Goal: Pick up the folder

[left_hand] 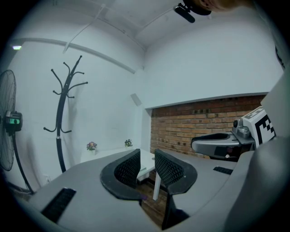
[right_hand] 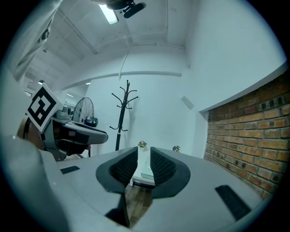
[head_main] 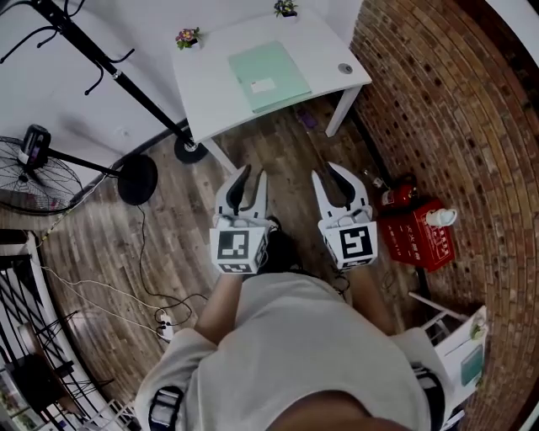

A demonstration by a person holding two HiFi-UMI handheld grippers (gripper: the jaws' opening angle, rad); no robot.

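Setting: small office-type room, sparsely furnished, white walls. Evidence: a white desk (head_main: 210, 93) stands against the wall with a green folder (head_main: 269, 76) and a small potted plant (head_main: 187, 37) on it, a black coat stand (left_hand: 59, 122) and a pedestal fan (head_main: 34, 151) are nearby, one side is an exposed red brick wall (head_main: 446, 101), and there is a wood-plank floor (head_main: 194, 210). Also noted: a power strip with trailing cables (head_main: 164, 327) on the floor, a red case (head_main: 417, 234) at the foot of the brick, and a strip light (right_hand: 108, 13) on the ceiling.
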